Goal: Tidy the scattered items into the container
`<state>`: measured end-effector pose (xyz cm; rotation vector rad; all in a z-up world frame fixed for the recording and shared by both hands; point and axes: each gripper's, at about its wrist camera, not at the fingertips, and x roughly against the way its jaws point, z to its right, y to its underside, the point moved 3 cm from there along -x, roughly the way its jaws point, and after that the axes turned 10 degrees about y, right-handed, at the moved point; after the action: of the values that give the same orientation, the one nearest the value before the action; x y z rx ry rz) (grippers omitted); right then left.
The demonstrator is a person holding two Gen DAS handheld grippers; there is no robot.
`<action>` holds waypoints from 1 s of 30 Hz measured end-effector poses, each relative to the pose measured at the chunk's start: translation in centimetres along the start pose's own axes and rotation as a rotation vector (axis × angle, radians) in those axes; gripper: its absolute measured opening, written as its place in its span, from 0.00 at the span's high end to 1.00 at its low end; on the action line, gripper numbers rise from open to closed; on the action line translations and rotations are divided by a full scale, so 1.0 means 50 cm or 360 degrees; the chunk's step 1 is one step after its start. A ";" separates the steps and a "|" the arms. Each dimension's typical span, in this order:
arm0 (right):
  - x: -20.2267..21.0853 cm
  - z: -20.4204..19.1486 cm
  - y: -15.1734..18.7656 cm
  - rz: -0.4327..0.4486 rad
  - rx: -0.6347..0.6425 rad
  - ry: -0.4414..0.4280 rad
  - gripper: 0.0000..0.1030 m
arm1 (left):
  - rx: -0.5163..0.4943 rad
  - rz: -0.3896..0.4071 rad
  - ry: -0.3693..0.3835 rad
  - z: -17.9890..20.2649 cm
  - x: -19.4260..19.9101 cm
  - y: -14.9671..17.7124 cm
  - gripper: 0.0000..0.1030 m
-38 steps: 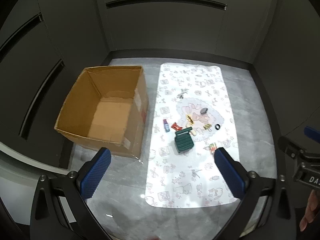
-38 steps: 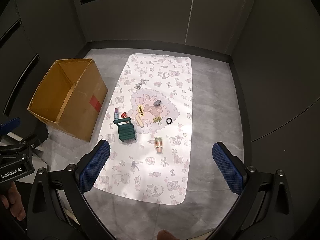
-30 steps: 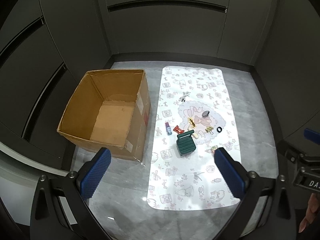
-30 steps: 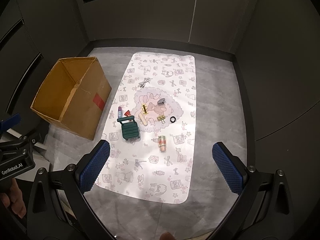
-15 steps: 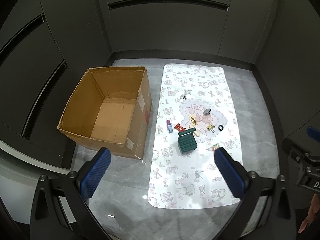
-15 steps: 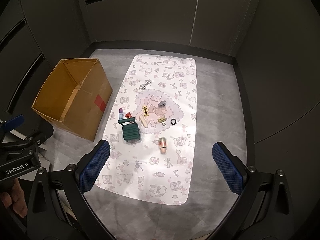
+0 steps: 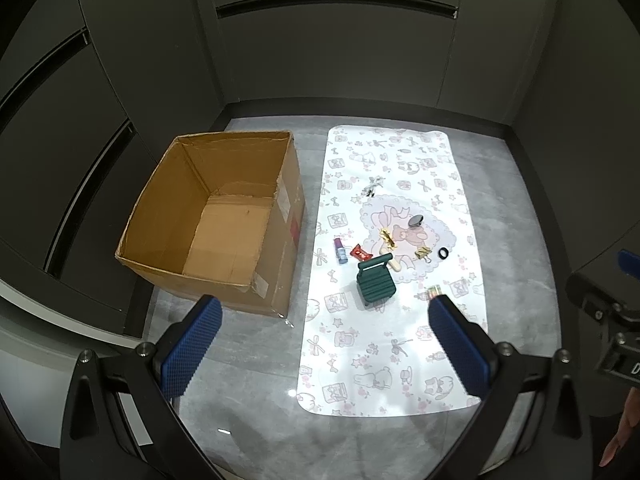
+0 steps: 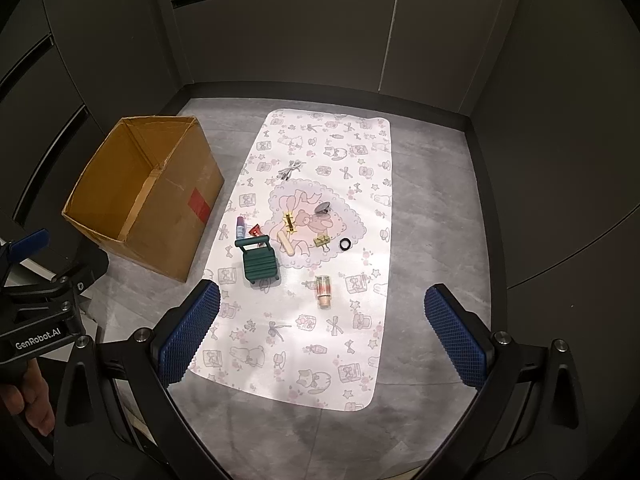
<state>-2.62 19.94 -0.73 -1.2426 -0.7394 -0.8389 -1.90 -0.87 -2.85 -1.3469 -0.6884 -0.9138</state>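
Note:
An open cardboard box (image 7: pixel 168 216) (image 8: pixel 100 184) stands on the grey floor, left of a white patterned mat (image 7: pixel 396 360) (image 8: pixel 320 360). Scattered on the mat are a small green toy suitcase (image 7: pixel 376 285) (image 8: pixel 260 262), a purple tube (image 7: pixel 340 250) (image 8: pixel 240 227), a red packet (image 7: pixel 361 253), a pink jar (image 8: pixel 323 290), a black ring (image 7: pixel 443 253) (image 8: pixel 345 244), gold clips (image 7: pixel 386 237) (image 8: pixel 289 222) and a grey clip (image 7: pixel 416 221) (image 8: pixel 322 208). My left gripper (image 7: pixel 324 348) and right gripper (image 8: pixel 320 336) both hang open high above the floor, holding nothing.
Dark panelled walls (image 7: pixel 320 60) enclose the floor on three sides. The right gripper's body (image 7: pixel 604 320) shows at the left wrist view's right edge; the left one (image 8: pixel 36 312), held by a hand (image 8: pixel 28 404), shows at the right wrist view's left edge.
Both views have shifted slightly; the box and mat drifted a little in frame. No item has moved on the mat and both grippers stayed open.

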 end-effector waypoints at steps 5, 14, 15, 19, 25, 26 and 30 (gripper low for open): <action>0.001 0.004 0.001 0.0004 -0.0003 -0.0003 0.00 | 0.0014 -0.0014 0.0012 -0.027 0.001 -0.014 0.00; 0.002 0.002 -0.001 -0.0001 -0.0008 -0.0003 0.00 | 0.0017 -0.0015 0.0013 -0.029 0.003 -0.015 0.00; 0.005 0.000 -0.001 -0.0003 -0.0007 -0.0003 0.00 | 0.0018 -0.0015 0.0013 -0.029 0.003 -0.015 0.00; 0.004 0.001 0.000 -0.0001 0.0002 -0.0007 0.00 | 0.0015 -0.0014 0.0015 -0.024 0.003 -0.012 0.00; -0.005 -0.003 0.000 0.0004 0.0001 -0.0004 0.00 | 0.0007 -0.0020 0.0019 -0.016 0.000 -0.010 0.00; -0.006 -0.002 0.001 0.0005 0.0001 -0.0004 0.00 | 0.0007 -0.0021 0.0018 -0.015 -0.001 -0.009 0.00; -0.010 -0.002 0.005 0.0000 0.0003 -0.0005 0.00 | 0.0011 -0.0027 0.0019 -0.011 -0.003 -0.008 0.00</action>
<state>-2.67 19.95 -1.27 -1.2429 -0.7425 -0.8360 -2.36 -1.40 -2.86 -1.3302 -0.6939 -0.9314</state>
